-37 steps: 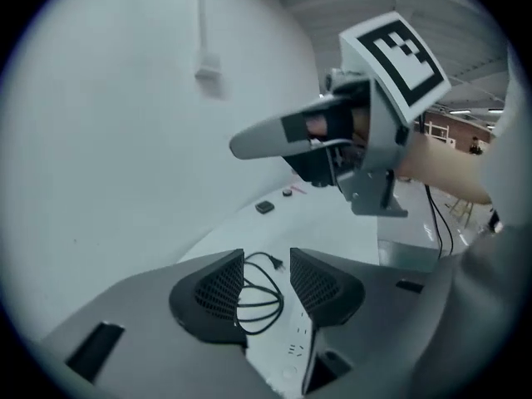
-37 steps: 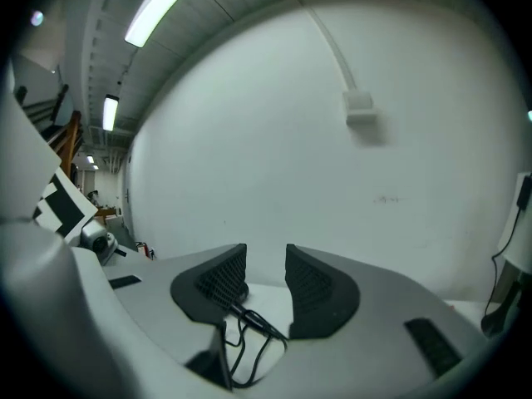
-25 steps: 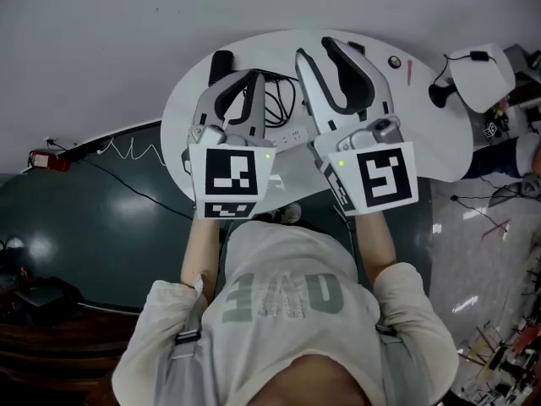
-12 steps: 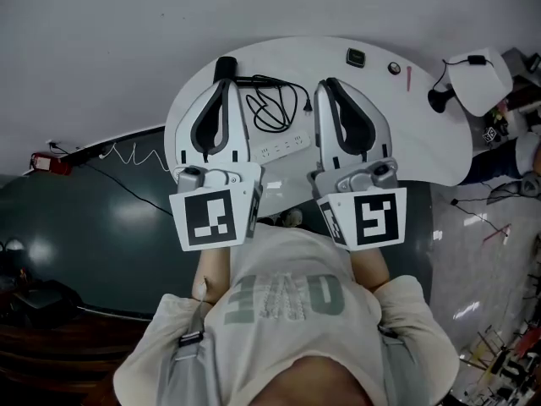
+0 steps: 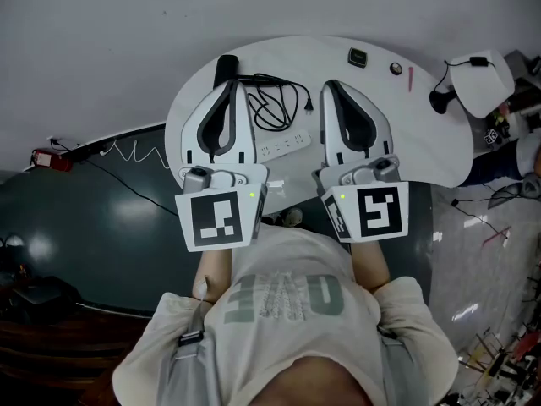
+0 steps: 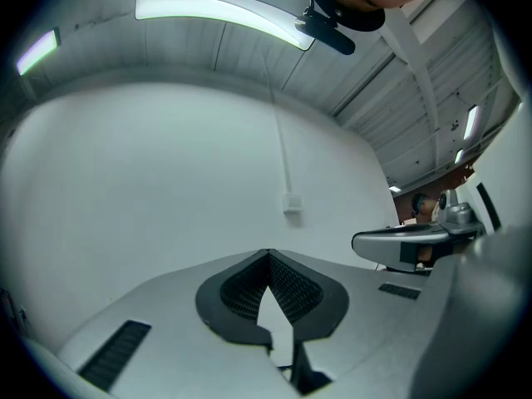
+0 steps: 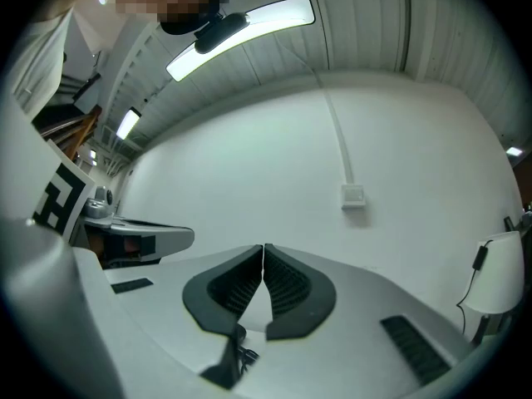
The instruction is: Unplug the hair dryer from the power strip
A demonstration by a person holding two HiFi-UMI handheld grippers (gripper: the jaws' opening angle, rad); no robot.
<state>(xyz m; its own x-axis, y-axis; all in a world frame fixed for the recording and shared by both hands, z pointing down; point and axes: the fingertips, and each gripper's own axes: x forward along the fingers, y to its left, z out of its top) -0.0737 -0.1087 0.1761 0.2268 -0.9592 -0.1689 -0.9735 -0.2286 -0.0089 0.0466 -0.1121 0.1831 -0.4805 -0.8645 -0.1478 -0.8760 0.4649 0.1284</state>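
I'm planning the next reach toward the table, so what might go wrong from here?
1. Both the left gripper and right gripper are shut and empty, the right's jaws having just closed on nothing; reaching in like this would likely shove the power strip rather than grip anything.
2. The hair dryer has its cord in loose loops beside the strip; a jaw may snag it and drag the dryer.

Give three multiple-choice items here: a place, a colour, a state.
1. Power strip lies: A) between left tool and right tool B) left of both C) right of both
2. Cord colour: A) black B) red C) white
3. Right tool's jaws: A) wide apart B) gripping the cord C) shut, empty
Key: 1A, head view shows it between them; 2A, dark loops on the white table; 3C, jaws just closed, touching, nothing between.
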